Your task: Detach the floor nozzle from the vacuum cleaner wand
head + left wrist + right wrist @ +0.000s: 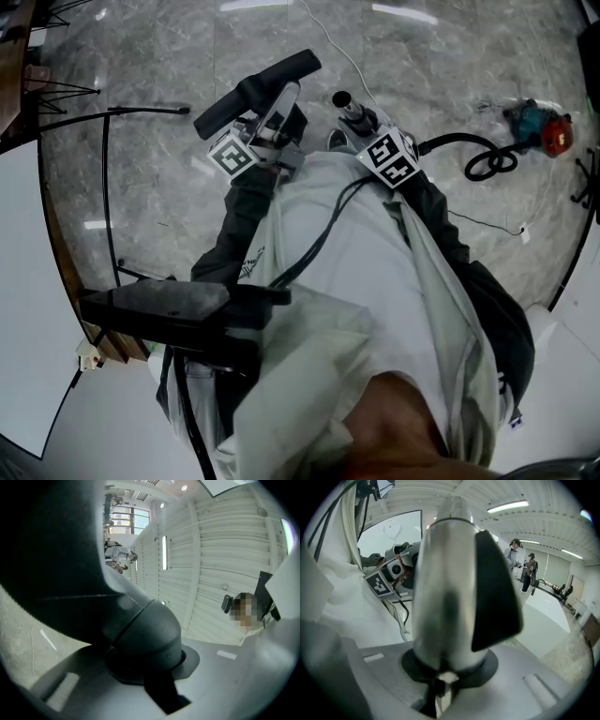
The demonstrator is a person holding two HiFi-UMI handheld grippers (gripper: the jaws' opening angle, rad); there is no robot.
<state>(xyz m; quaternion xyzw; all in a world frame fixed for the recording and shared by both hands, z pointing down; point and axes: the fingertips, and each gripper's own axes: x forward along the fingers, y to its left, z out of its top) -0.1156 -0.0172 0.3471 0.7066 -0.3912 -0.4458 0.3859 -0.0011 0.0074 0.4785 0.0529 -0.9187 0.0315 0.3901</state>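
A large indoor hall set up as a working or recording space rather than a home. The floor (169,178) is polished grey marble-look stone, glossy enough to reflect the lamps overhead. The ceiling (543,522) is white and ribbed, with long strip lights (507,506), and tall windows (124,520) close the far end. Gear lies about: black tripod legs (56,94) at the far left, a looped black cable (489,161) and a teal and red machine (542,128) on the floor at the right. White boards (28,309) line the left side. Far off on the right stand two people (513,555), well apart from this spot.
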